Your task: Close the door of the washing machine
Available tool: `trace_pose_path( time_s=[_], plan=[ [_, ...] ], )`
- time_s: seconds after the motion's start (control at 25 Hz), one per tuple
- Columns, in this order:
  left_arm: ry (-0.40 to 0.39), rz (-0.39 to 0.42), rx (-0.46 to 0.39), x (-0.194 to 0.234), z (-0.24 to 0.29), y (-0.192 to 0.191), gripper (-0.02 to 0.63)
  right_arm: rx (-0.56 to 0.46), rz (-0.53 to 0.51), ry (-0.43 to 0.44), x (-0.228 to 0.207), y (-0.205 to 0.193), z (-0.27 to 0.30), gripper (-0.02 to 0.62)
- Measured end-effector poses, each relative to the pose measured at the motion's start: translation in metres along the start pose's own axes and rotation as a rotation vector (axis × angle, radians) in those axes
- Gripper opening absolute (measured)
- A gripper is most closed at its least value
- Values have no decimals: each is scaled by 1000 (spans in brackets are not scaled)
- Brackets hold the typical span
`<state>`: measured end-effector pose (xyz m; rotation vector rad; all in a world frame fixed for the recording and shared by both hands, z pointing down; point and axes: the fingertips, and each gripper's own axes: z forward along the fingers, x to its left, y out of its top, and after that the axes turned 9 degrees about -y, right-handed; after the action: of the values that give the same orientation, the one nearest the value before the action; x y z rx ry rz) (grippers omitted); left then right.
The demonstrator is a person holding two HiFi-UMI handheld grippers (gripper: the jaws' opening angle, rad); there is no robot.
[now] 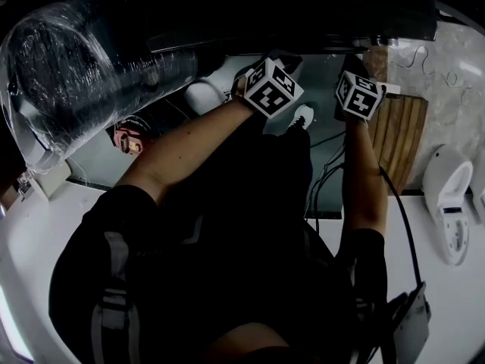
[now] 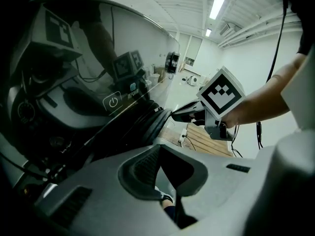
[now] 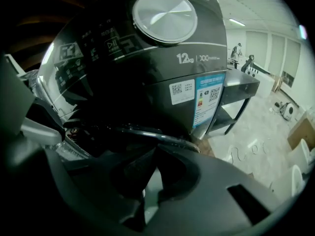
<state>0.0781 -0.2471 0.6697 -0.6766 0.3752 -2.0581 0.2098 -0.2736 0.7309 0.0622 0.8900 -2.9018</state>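
The washing machine (image 3: 162,77) is dark and glossy, with a silver dial (image 3: 165,13) and paper labels on its front. Its round door (image 1: 79,70), wrapped in clear plastic, stands swung out at the upper left of the head view. A dark curved rim (image 3: 147,132) lies just beyond my right gripper (image 3: 147,191), which is shut with nothing in it. My left gripper (image 2: 172,193) is shut and empty too, close to the machine's glossy front (image 2: 98,97) and black ring (image 2: 150,122). In the head view both grippers (image 1: 271,86) (image 1: 358,95) reach forward side by side toward the machine.
A wooden slatted panel (image 1: 400,136) lies on the floor at the right, with cables (image 1: 333,173) trailing beside it. White moulded objects (image 1: 447,199) sit at the far right. A black table (image 3: 241,85) stands behind the machine. My own legs and white shoes (image 1: 208,95) are below.
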Motion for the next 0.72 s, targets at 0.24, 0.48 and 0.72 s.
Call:
trace_pose_path(
  time_s=[0.24, 0.48, 0.72],
  plan=[
    [10, 27, 11, 5, -4, 2, 3, -11, -38, 43, 2, 4, 3, 6],
    [25, 7, 14, 7, -1, -3, 3, -52, -95, 57, 0, 7, 8, 6],
    [65, 73, -63, 17, -19, 9, 3, -7, -114, 35, 1, 2, 9, 6]
  ],
)
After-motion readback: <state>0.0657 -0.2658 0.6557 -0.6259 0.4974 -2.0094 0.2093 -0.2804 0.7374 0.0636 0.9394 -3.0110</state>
